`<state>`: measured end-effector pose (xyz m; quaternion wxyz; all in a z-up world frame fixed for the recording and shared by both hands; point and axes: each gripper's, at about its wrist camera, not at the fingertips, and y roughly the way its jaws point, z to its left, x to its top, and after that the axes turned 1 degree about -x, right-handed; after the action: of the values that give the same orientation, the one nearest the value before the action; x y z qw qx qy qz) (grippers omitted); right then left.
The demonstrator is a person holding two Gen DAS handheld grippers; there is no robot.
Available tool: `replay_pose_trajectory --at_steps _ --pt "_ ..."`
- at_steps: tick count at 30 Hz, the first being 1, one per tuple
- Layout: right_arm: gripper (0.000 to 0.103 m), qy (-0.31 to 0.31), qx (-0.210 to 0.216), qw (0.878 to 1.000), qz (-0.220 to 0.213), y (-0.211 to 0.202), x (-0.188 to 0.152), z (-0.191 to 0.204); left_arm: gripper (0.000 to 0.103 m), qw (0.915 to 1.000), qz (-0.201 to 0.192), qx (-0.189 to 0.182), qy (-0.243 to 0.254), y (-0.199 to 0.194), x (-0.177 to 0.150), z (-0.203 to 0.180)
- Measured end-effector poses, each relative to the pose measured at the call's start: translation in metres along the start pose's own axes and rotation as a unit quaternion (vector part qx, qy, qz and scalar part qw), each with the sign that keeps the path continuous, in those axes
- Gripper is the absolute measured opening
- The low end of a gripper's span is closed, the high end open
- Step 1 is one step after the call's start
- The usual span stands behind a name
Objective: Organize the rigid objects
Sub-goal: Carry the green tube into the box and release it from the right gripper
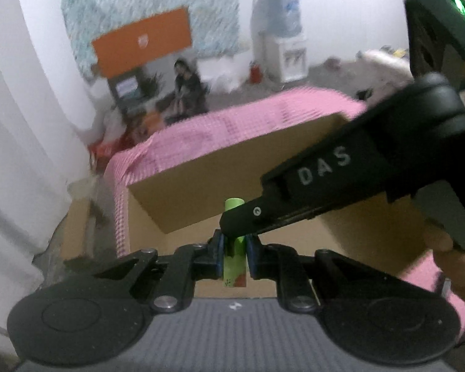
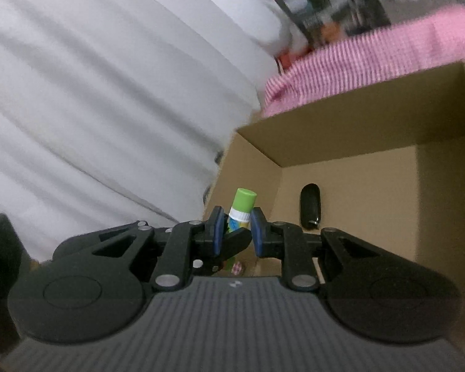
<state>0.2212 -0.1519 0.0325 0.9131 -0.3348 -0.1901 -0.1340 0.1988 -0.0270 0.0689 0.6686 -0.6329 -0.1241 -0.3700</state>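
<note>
— Above the open cardboard box (image 2: 341,136), who holds the green glue stick (image 1: 234,265)?

— Both. The left gripper (image 1: 235,255) pinches its body, and the right gripper (image 2: 236,232) is pressed on it near the cap, I think to keep it steady for dropping inside, beside the black object (image 2: 309,206) on the box floor.

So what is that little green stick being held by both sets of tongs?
It looks like a glue stick: a small plastic cylinder with a bright green cap, a white collar and a printed green label with red at its bottom end. It stands roughly upright above the open brown cardboard box. Left tongs and right tongs both clamp its body between blue pads.
</note>
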Motion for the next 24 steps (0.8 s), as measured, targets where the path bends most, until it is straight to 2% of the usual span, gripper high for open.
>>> replay_pose_trajectory --at_steps 6,12,16,19,24 --pt "0.019 0.055 -0.012 0.996 0.067 0.072 0.045 -0.022 0.016 0.9976 0.061 0.033 0.008 0.054 0.009 0.018" --pt "0.019 0.099 0.002 0.991 0.095 0.108 0.054 -0.043 0.018 0.9934 0.097 0.060 0.013 0.079 0.009 0.022" --pt "0.024 0.114 0.006 0.988 0.100 0.111 0.048 -0.057 0.026 0.9935 0.098 0.058 0.006 0.083 0.008 0.026" --pt "0.027 0.116 0.001 0.988 0.099 0.113 0.048 -0.064 0.028 0.9941 0.091 0.059 0.006 0.080 0.009 0.024" --pt "0.028 0.108 0.004 0.990 0.087 0.095 0.045 -0.063 0.036 0.9964 0.067 0.052 -0.005 0.055 0.010 0.022"
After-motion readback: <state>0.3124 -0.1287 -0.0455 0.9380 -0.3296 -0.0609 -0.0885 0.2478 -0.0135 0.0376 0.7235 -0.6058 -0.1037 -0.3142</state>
